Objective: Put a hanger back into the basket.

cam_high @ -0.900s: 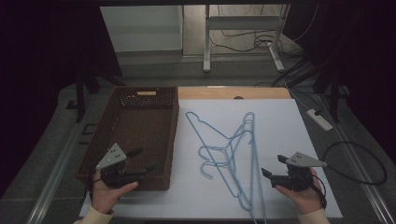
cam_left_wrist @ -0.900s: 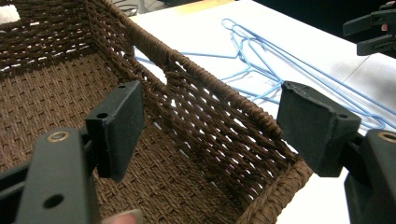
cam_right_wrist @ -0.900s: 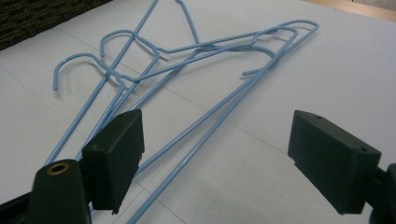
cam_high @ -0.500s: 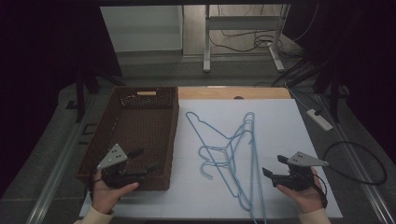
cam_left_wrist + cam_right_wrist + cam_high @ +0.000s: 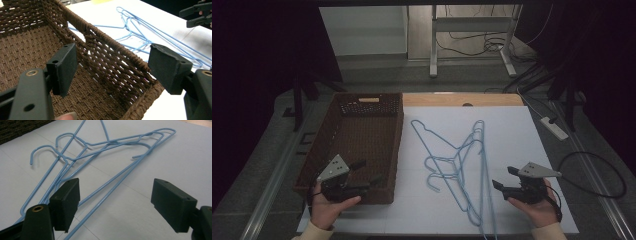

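Hangers (image 5: 459, 165) of blue wire lie tangled in a loose pile on the white table top (image 5: 512, 130), to the right of a brown wicker basket (image 5: 362, 142) and apart from it. In the right gripper view the hangers (image 5: 100, 152) spread flat across the white surface, hooks toward the upper left, long bars running down between and beneath the black jaws. Right gripper (image 5: 504, 180), held in the person's hand near the table's front right, points at the pile with its jaws spread wide and nothing between them; it sits just beside the nearest wires without touching them. Left gripper (image 5: 364, 174) hovers over the basket's near right corner, jaws likewise wide apart and holding nothing; in the left gripper view the woven basket wall (image 5: 110, 60) runs between them, untouched, with the hangers (image 5: 140, 32) beyond.
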The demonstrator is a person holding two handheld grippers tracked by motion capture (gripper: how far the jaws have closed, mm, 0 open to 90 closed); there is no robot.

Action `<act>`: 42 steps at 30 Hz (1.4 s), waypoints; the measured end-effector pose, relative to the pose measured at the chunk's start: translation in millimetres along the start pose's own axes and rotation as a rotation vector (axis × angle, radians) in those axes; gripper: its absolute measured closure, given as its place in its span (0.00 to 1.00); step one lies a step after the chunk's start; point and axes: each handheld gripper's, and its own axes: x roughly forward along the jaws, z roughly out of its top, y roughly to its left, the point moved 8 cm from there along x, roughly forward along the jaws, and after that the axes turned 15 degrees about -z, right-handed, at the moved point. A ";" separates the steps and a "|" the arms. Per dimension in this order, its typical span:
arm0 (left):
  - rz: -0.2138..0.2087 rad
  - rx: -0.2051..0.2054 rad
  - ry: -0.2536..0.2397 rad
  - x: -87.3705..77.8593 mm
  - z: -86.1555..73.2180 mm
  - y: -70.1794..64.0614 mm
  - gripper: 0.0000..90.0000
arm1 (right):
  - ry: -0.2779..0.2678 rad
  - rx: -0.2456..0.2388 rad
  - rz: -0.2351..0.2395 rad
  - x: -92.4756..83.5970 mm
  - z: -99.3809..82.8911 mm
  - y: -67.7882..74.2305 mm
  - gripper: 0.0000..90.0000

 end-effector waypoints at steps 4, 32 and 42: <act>-0.005 -0.002 0.009 1.5 -0.9 -0.9 0.28 | 0.001 -0.008 0.004 0.5 0.9 0.2 0.27; -0.027 0.004 0.035 9.0 -2.0 -6.6 0.28 | 0.168 -0.259 0.207 46.4 62.2 58.8 0.33; -0.026 0.006 0.032 7.2 -1.5 -6.4 0.28 | 0.280 -0.371 0.260 74.4 67.3 89.7 0.38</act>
